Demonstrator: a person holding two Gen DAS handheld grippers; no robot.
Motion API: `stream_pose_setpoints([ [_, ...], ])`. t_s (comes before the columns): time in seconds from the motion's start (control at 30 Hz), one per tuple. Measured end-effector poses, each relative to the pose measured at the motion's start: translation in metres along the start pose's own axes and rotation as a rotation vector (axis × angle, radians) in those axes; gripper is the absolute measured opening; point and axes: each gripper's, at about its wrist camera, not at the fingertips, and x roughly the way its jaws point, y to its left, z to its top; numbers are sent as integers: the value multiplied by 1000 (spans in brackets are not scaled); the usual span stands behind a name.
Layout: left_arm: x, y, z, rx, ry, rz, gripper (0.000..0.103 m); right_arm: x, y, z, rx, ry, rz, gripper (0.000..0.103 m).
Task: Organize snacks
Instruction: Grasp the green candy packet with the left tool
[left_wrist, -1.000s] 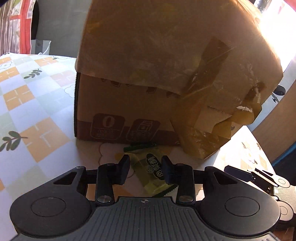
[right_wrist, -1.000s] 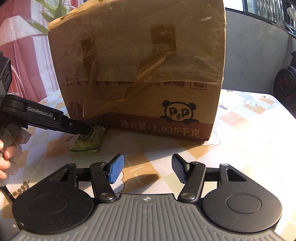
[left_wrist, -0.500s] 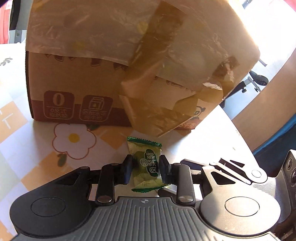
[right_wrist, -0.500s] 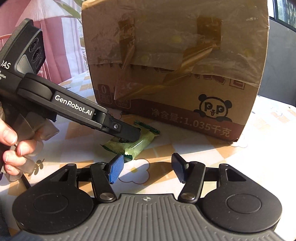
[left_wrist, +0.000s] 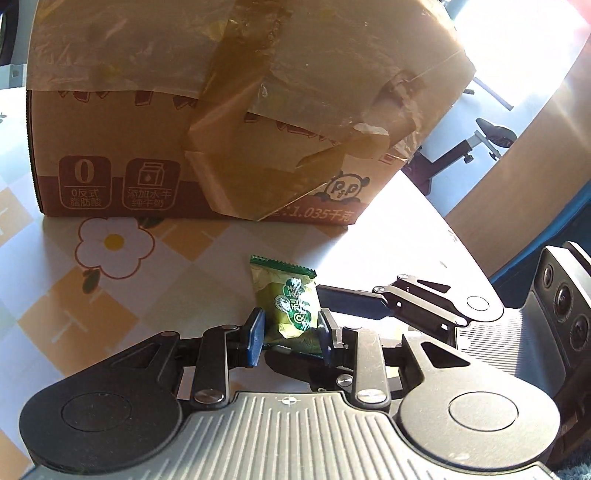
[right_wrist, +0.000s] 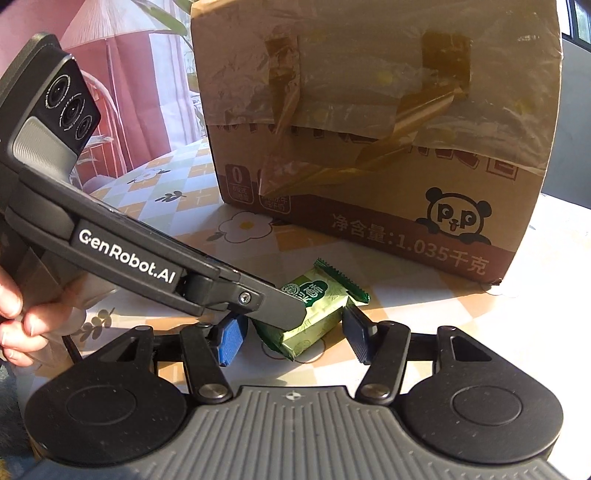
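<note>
A green snack packet (left_wrist: 291, 299) is pinched between the pads of my left gripper (left_wrist: 291, 330), which is shut on it just above the tablecloth. In the right wrist view the same packet (right_wrist: 317, 314) sits between the two blue pads of my right gripper (right_wrist: 293, 338), which stands open with neither pad touching it. The left gripper's finger (right_wrist: 273, 306) comes in from the left across the packet. One right finger (left_wrist: 351, 301) shows beside the packet in the left wrist view. A taped cardboard box (left_wrist: 221, 129) (right_wrist: 369, 129) stands close behind.
The table wears a checked, flowered cloth (left_wrist: 92, 295), and its curved edge (left_wrist: 461, 240) runs down the right. A person's hand (right_wrist: 14, 314) holds the left gripper's handle. Black exercise equipment (left_wrist: 491, 133) stands on the floor beyond the table.
My left gripper closed on the packet and carried it from the box's base toward the right gripper. The right gripper now has the packet between its open fingers.
</note>
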Motion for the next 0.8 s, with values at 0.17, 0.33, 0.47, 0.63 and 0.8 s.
stream_pose_setpoints([
  [0.17, -4, -2, 0, 0, -6, 3, 29, -2, 1, 1, -5, 2, -11, 58],
  [0.33, -8, -9, 0, 23, -19, 2, 28, -5, 11, 0, -27, -8, -44, 51],
  [0.47, -15, -19, 4, 71, -44, -4, 28, -14, 12, -1, -24, -43, -61, 50],
  [0.63, -27, -35, 21, 134, -97, -36, 28, -36, 10, 12, -44, -121, -97, 50],
  [0.8, -49, -62, 46, 205, -177, -48, 28, -64, 9, 33, -73, -216, -140, 50],
])
